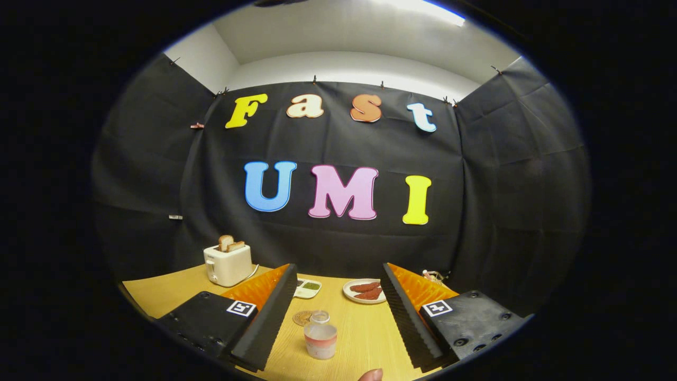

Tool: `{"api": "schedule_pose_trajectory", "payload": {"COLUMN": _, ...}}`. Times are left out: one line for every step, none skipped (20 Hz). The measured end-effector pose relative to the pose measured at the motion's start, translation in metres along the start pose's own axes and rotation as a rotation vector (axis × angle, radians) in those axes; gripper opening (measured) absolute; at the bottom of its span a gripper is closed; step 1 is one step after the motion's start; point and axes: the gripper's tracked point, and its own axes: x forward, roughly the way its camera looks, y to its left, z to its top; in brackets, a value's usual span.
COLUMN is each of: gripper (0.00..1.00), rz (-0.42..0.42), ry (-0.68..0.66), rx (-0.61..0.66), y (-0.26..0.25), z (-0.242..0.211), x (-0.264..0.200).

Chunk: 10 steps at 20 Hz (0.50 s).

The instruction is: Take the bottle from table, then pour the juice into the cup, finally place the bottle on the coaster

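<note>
Toaster (228, 263): far left of the bottle.
Coaster (302, 317): just behind-left of the bottle.
Bottle (320, 335): upright between the spread fingers, untouched.
Gripper (338, 317): wide apart.
Risk: an off-centre closing could topple the bottle.

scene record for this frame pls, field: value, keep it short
gripper: gripper open, fingers wide apart, holding nothing
bottle: bottle upright on the table, between the fingers, untouched
coaster: coaster flat on table, just behind the bottle
cup: cannot tell
toaster: toaster far left, two slices of bread sticking up
plate: plate beyond the fingers, reddish food on it
small dish: small dish beside the plate, green contents
task stage: bottle not yet grasped
</note>
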Motion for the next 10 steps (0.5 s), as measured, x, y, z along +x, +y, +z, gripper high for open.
{"api": "schedule_pose_trajectory", "payload": {"gripper": 0.98, "rz": 0.002, "ry": 0.011, "rx": 0.004, "y": 0.002, "z": -0.012, "x": 0.001}}
{"api": "schedule_pose_trajectory", "payload": {"gripper": 0.98, "rz": 0.004, "ry": 0.025, "rx": 0.008, "y": 0.003, "z": -0.025, "x": 0.002}}
{"api": "schedule_pose_trajectory", "payload": {"gripper": 0.98, "rz": 0.005, "ry": 0.041, "rx": 0.010, "y": 0.005, "z": -0.039, "x": 0.004}}
{"api": "schedule_pose_trajectory", "payload": {"gripper": 0.98, "rz": 0.004, "ry": 0.059, "rx": 0.011, "y": 0.006, "z": -0.053, "x": 0.007}}
{"api": "schedule_pose_trajectory", "payload": {"gripper": 0.98, "rz": 0.004, "ry": 0.080, "rx": 0.011, "y": 0.007, "z": -0.067, "x": 0.010}}
{"api": "schedule_pose_trajectory", "payload": {"gripper": 0.98, "rz": 0.002, "ry": 0.101, "rx": 0.011, "y": 0.009, "z": -0.080, "x": 0.013}}
{"api": "schedule_pose_trajectory", "payload": {"gripper": 0.98, "rz": 0.002, "ry": 0.113, "rx": 0.017, "y": 0.010, "z": -0.093, "x": 0.015}}
{"api": "schedule_pose_trajectory", "payload": {"gripper": 0.98, "rz": 0.004, "ry": 0.120, "rx": 0.020, "y": 0.013, "z": -0.103, "x": 0.018}}
{"api": "schedule_pose_trajectory", "payload": {"gripper": 0.98, "rz": 0.008, "ry": 0.127, "rx": 0.015, "y": 0.016, "z": -0.113, "x": 0.021}}
{"api": "schedule_pose_trajectory", "payload": {"gripper": 0.98, "rz": 0.009, "ry": 0.135, "rx": 0.009, "y": 0.017, "z": -0.124, "x": 0.024}}
